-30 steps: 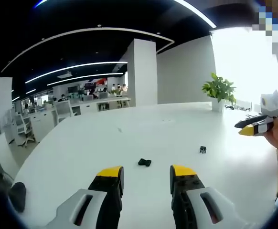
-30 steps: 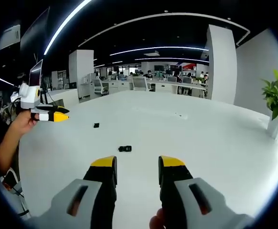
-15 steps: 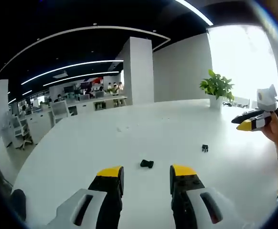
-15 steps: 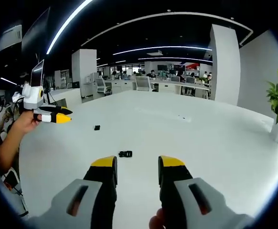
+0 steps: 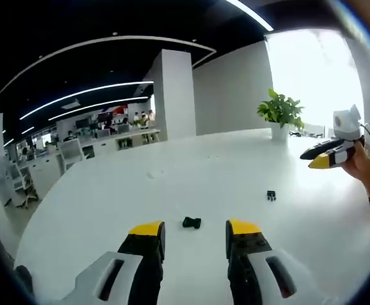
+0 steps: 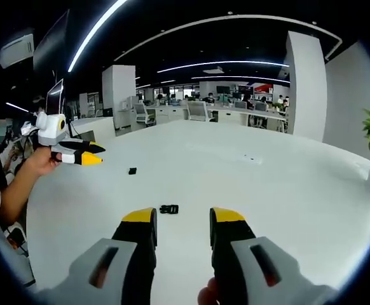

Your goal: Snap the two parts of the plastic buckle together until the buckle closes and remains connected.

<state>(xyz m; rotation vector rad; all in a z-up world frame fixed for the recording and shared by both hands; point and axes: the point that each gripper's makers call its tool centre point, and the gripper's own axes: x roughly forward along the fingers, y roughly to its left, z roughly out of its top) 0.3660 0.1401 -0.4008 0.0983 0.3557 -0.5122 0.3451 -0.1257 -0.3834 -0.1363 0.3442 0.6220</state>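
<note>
Two small black buckle parts lie apart on the white table (image 5: 109,210). In the left gripper view, one part (image 5: 191,222) lies just beyond my left gripper (image 5: 196,228), between its open, empty jaws. The second part (image 5: 271,195) lies further right. The right gripper (image 5: 328,153) hovers at the far right in a hand. In the right gripper view, one buckle part (image 6: 168,208) sits just ahead of my right gripper (image 6: 184,216), whose jaws stand open and empty. The other part (image 6: 132,171) lies further left, below the hand-held left gripper (image 6: 77,153).
A potted plant (image 5: 279,114) stands at the table's far edge. Beyond the table are a white pillar (image 5: 172,95), office desks and chairs (image 6: 198,111). A person's forearm (image 6: 20,187) reaches in from the left of the right gripper view.
Both views have crept forward and down, so the nearest buckle part now sits closer to each pair of jaws. Both pairs of jaws stay open and the parts have not moved.
</note>
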